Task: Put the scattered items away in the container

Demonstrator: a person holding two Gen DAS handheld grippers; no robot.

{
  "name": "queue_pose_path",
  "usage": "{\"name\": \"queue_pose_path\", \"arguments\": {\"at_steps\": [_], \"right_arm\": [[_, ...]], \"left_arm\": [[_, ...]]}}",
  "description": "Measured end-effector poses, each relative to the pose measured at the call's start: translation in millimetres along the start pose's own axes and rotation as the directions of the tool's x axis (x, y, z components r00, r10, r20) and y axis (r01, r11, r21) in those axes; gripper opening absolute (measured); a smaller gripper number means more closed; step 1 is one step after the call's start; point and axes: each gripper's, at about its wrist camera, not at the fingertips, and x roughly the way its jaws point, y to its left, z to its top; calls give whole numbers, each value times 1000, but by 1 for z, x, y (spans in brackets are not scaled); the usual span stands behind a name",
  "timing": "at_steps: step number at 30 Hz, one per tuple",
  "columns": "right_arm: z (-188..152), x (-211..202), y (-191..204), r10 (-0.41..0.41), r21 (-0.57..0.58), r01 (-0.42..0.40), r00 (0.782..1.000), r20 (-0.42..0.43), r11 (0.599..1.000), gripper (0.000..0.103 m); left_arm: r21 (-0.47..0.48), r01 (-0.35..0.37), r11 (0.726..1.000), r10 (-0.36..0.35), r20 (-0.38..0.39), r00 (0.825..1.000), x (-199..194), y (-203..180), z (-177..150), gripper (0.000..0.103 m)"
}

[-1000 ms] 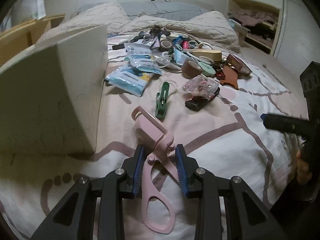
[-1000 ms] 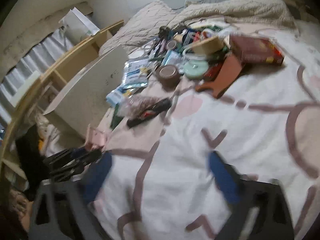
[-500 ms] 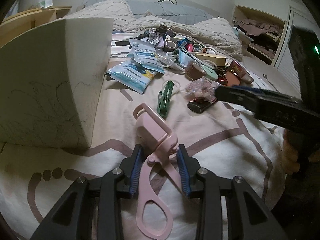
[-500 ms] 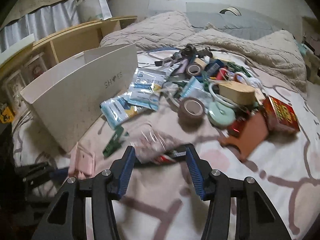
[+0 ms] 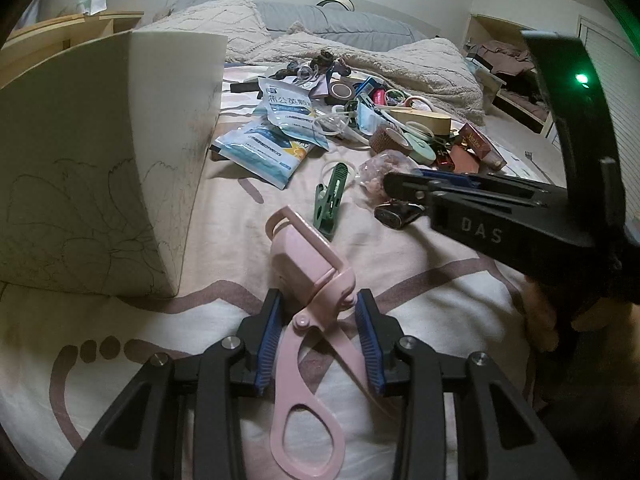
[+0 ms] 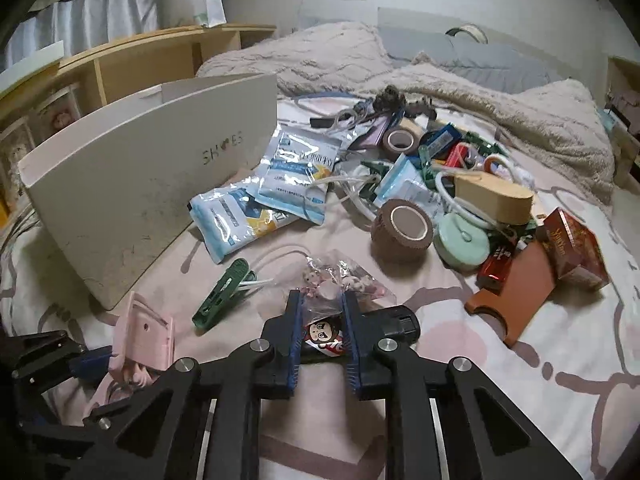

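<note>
While the left hand-held gripper [image 5: 318, 332] clasps the pink eyelash curler [image 5: 308, 304] on the bed [image 5: 420, 280], the right hand-held gripper [image 6: 320, 320] is closing around a clear bead bag [image 6: 340, 280]. The white container [image 6: 132, 196] stands at ten o'clock.

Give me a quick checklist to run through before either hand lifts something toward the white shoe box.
1. Left tongs around the pink plastic eyelash curler: ok, blue pads flank its hinge; firmness cannot tell.
2. Right tongs on target: ok, closing around the clear crinkly plastic bag of small pink trinkets.
3. Only that bag caught: cannot tell; a black item with a cartoon monkey sticker also sits between the pads.
4. Green plastic clothes peg clear of both tongs: ok, lying apart.
5. White shoe box open on top: ok in the right wrist view.
6. Room inside the box: cannot tell.
</note>
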Motion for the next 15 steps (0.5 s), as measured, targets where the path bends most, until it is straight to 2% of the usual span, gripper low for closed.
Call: {"name": "queue_pose_path", "arguments": {"at_steps": [4, 7, 15], "right_arm": [[-3, -16, 4, 6, -20, -6, 1000, 30, 1000, 14], [-9, -32, 6, 22, -28, -21, 999, 38, 999, 6], [-36, -71, -3, 67, 9, -67, 998, 5, 998, 5]], "left_arm": [[-4, 3, 1000, -3, 0, 1000, 0, 0, 0, 37], [-9, 6, 1000, -6, 1, 1000, 0, 0, 1, 37], [-16, 5, 1000, -5, 3, 1000, 0, 1, 0, 37]]}}
